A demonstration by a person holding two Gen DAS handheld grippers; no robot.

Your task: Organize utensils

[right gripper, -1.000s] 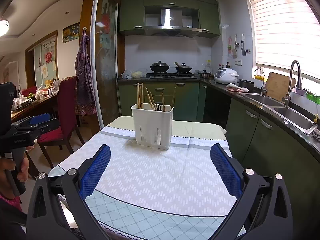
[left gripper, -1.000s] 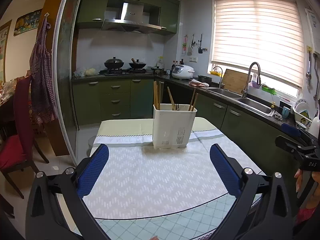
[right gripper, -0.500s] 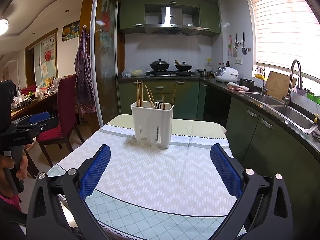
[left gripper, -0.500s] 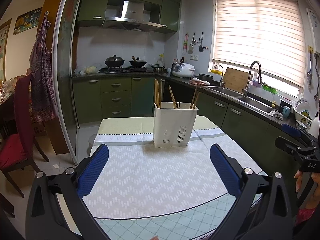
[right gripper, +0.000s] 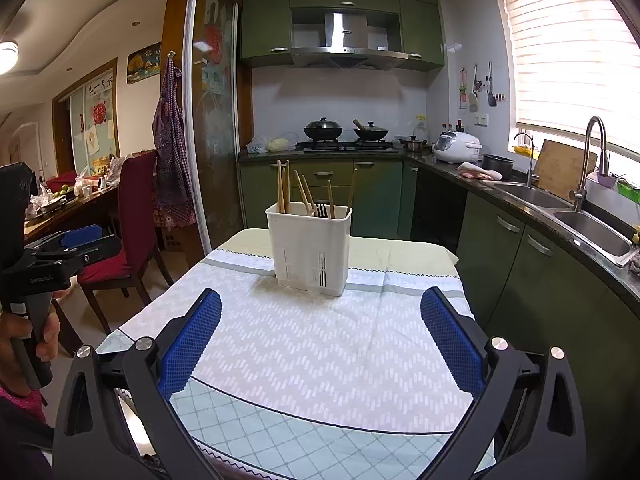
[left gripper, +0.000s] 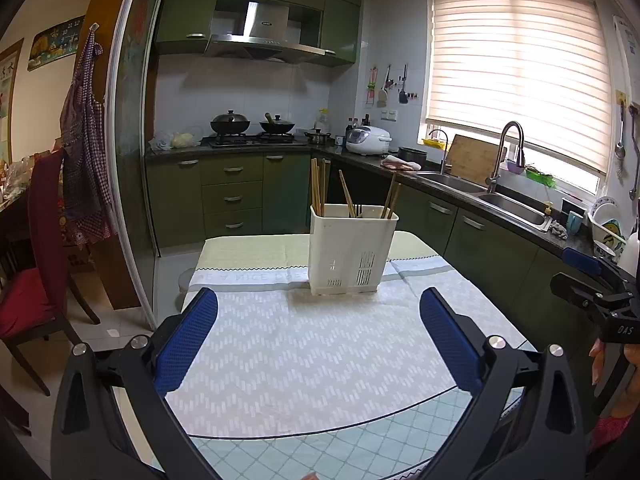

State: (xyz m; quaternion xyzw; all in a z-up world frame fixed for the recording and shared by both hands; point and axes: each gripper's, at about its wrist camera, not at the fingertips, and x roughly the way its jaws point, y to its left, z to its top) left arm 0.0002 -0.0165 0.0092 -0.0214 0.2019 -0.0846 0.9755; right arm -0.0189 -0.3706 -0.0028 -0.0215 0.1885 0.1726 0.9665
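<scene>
A: Where does the utensil holder (left gripper: 352, 250) stand?

B: Upright on the worktop (left gripper: 304, 360), at about twelve o'clock from the left tongs (left gripper: 318, 304), well apart from them. Its base rests on the white patterned cloth (left gripper: 320, 344), close to the grey band at the cloth's far end. From the right wrist view the same white holder (right gripper: 310, 248) sits near eleven o'clock of the right tongs (right gripper: 320, 306), also well clear.

A: And the utensils inside?

B: Wooden chopsticks (left gripper: 318, 190), their long axes near vertical and their ends above the rim. The pair at the holder's left stands almost straight up. One in the middle tips toward eleven o'clock, and two at the right lean toward one o'clock. In the right wrist view dark fork tines (right gripper: 320, 210) show just above the rim.

A: How are the tongs set?

B: Both pairs are spread wide, blue pads (left gripper: 188, 340) far apart, with nothing between them except bare cloth. Each hangs over the near edge of the worktop and points toward the holder.

A: Anything of the person?

B: A hand (right gripper: 24, 340) at nine o'clock in the right wrist view, wrapped round the handle of the left tongs.
</scene>
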